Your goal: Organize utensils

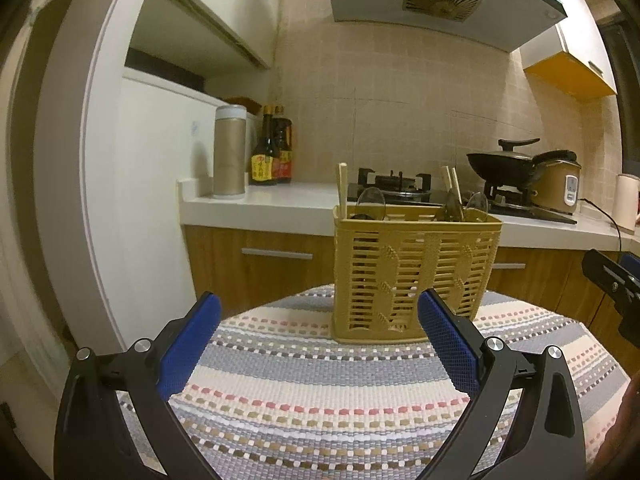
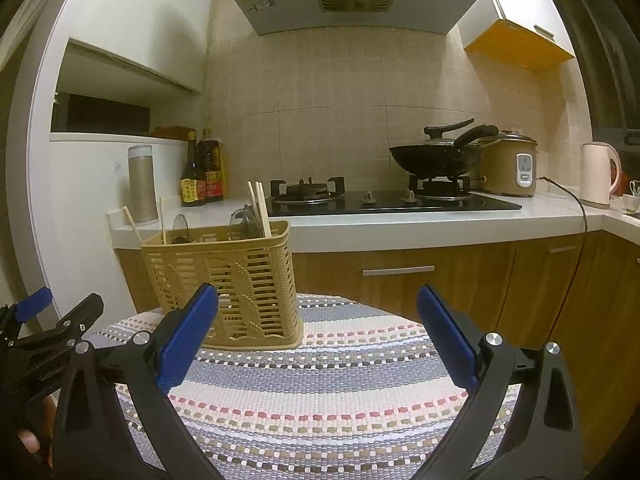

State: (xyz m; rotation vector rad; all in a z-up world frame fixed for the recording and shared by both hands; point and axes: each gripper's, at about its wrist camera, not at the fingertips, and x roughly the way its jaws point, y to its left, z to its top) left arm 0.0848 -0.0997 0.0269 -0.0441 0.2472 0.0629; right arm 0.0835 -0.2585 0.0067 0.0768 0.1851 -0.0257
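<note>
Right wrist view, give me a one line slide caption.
Open right claw above a striped mat, yellow utensil basket of chopsticks and spoons ahead-left.

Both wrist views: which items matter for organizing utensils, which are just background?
Task-relevant:
- yellow utensil basket on the striped mat
- chopsticks and spoons standing in it
- left gripper and right gripper, both open, holding nothing

Background:
- wok, rice cooker, kettle
- sauce bottles, canister, gas stove

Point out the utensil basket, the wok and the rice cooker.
utensil basket (image 2: 224,280): right wrist view, front lattice wall.
wok (image 2: 432,160): right wrist view, black bowl.
rice cooker (image 2: 500,168): right wrist view, tan body.
</note>
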